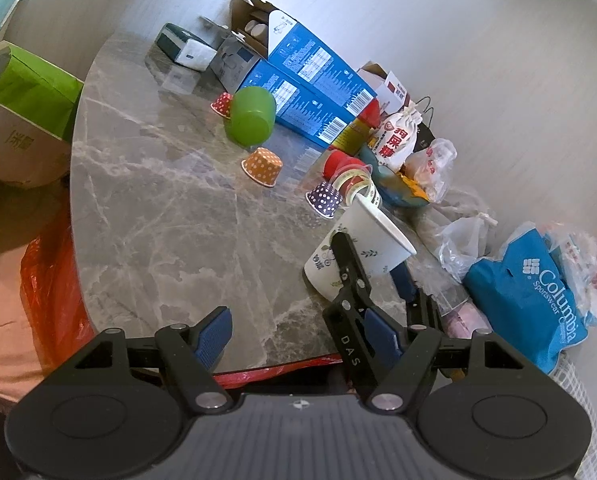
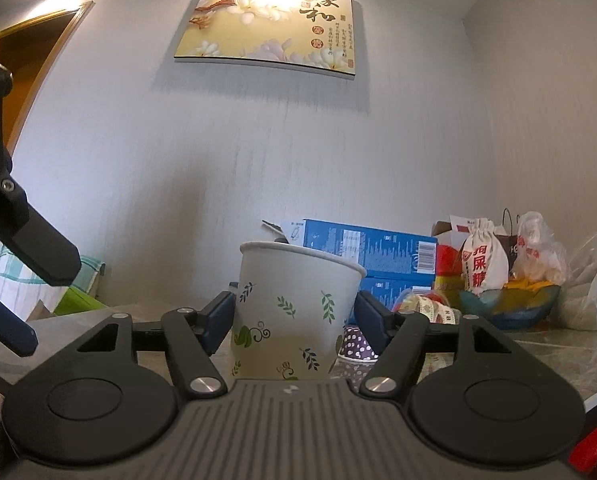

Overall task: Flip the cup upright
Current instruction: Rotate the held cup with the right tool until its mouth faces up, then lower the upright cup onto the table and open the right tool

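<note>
A white paper cup with green leaf prints [image 2: 294, 312] stands mouth-up on the marble table [image 1: 158, 220], slightly tilted. My right gripper [image 2: 294, 316] has a blue pad on each side of the cup, touching or nearly touching its wall. In the left wrist view the same cup [image 1: 358, 248] sits between the right gripper's black fingers [image 1: 350, 268]. My left gripper [image 1: 298, 336] is open and empty, low over the table's near edge, just left of the cup.
A green cup [image 1: 250, 116] lies on its side. Small dotted paper cups, orange [image 1: 262, 166], purple [image 1: 325, 199] and red [image 1: 222, 104], lie nearby. Blue boxes [image 1: 310, 80], tape rolls [image 1: 358, 180], a bowl with bags [image 1: 398, 184] and a blue Columbia bag [image 1: 530, 292] crowd the wall side.
</note>
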The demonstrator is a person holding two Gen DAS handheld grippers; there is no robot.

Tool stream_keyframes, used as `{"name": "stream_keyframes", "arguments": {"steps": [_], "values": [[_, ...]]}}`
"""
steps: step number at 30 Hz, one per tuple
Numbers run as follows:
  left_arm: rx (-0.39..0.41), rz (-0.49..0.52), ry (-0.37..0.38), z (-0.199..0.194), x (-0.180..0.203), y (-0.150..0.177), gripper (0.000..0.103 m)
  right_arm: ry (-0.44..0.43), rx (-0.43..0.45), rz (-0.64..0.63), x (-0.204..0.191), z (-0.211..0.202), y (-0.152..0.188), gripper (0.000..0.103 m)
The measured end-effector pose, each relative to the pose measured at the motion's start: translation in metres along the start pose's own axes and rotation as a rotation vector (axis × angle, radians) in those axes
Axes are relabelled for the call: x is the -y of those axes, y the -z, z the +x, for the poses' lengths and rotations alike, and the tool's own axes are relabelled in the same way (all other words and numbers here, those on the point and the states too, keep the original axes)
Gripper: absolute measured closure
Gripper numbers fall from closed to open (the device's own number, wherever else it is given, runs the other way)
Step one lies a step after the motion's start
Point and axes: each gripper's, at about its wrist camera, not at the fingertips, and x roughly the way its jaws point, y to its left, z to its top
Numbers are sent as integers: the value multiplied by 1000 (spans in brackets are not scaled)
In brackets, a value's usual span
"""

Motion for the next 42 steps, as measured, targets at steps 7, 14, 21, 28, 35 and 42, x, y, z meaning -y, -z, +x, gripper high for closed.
{"name": "stream_keyframes", "arguments": {"steps": [7, 14, 21, 28, 35, 42], "values": [[0, -7, -5, -2, -3, 1, 27, -28, -26, 47, 0, -1, 0, 23], [8, -2, -4, -6, -3, 4, 27, -43, -53, 73, -1, -3, -1, 8], [129, 134, -75, -19, 11, 7, 1, -12, -66, 120, 21, -41, -23, 1], [153, 391, -149, -23, 55, 6, 0, 42, -437, 224, 50, -43, -87, 1], [141, 499, -205, -35, 95, 0, 0, -12, -600, 270, 66, -46, -133, 1], [84, 475, -224, -46, 124, -9, 0, -15, -626, 229, 64, -58, -161, 1]]}}
